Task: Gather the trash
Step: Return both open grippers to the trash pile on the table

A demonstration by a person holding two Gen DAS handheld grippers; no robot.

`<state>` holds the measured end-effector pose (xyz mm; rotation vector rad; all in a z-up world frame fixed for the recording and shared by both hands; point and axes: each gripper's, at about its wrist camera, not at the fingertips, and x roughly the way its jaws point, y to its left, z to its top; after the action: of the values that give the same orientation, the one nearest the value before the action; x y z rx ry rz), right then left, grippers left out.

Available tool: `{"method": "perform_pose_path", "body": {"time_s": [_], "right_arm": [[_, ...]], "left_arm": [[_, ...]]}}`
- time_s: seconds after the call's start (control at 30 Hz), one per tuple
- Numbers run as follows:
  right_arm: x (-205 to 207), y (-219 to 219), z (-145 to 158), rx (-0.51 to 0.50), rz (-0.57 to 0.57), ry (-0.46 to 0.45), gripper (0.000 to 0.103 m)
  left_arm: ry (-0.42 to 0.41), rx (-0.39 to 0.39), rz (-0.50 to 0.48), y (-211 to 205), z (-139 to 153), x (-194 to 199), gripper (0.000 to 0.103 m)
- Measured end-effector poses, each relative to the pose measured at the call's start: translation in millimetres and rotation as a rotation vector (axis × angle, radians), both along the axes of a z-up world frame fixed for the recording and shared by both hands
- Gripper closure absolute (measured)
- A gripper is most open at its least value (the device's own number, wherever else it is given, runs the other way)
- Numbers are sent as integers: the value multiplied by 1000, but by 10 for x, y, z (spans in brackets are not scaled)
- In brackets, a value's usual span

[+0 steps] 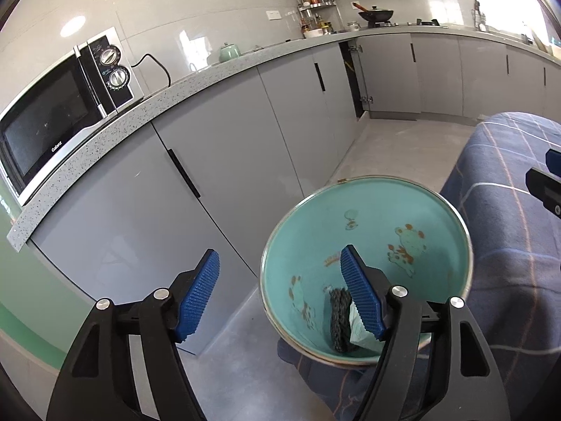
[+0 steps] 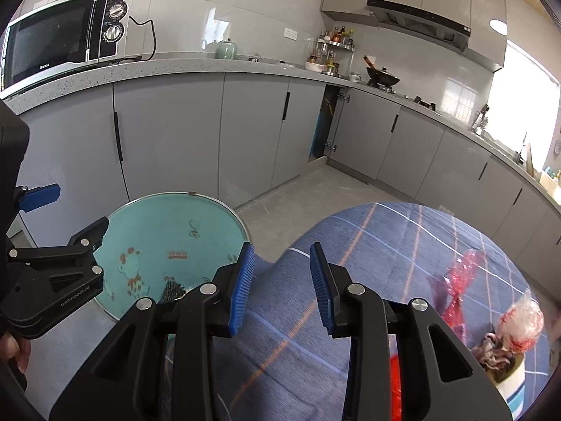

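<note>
A teal trash bin [image 1: 385, 217] with cartoon deer and a metal rim stands on the floor beside a table under a blue plaid cloth [image 2: 385, 231]. In it lie a dark woven scrap [image 1: 338, 319] and a pale green wrapper [image 1: 361, 333]. My left gripper [image 1: 280, 298] is open; its right finger hangs over the bin's inside and its left finger is outside the rim. My right gripper [image 2: 280, 286] is open over the cloth's near edge, with nothing between its pads. On the cloth at the right lie a red cellophane wrapper [image 2: 463, 273], crumpled clear plastic [image 2: 522, 322] and a paper cup [image 2: 508, 382] holding scraps.
Grey cabinets [image 1: 217, 161] run under a speckled counter [image 1: 105, 140] close behind the bin, with a microwave [image 1: 52, 112] on top. One cabinet door [image 2: 322, 122] stands ajar further along. Bare grey floor [image 2: 308, 193] lies between the table and the cabinets.
</note>
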<state>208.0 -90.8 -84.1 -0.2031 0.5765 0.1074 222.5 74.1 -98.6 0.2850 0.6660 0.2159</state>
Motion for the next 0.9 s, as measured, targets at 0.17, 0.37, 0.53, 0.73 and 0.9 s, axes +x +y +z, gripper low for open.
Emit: {"method": "perform_pose_path", "body": {"time_s": [0.17, 0.37, 0.53, 0.73, 0.9], "right_arm": [[-147, -123, 58, 1, -24, -15, 68], [-348, -286, 140, 6, -49, -42, 65], [-525, -465, 190, 6, -81, -58, 64], [-722, -689, 194, 4, -123, -65, 63], [-921, -907, 198, -6, -169, -74, 61]], "left_arm": [[-11, 13, -19, -108, 52, -129, 30], [-43, 26, -43, -248, 177, -265, 29], [-65, 32, -82, -431, 246, -383, 27], [-74, 39, -133, -685, 253, -518, 27], [-80, 30, -180, -920, 253, -622, 27]]}}
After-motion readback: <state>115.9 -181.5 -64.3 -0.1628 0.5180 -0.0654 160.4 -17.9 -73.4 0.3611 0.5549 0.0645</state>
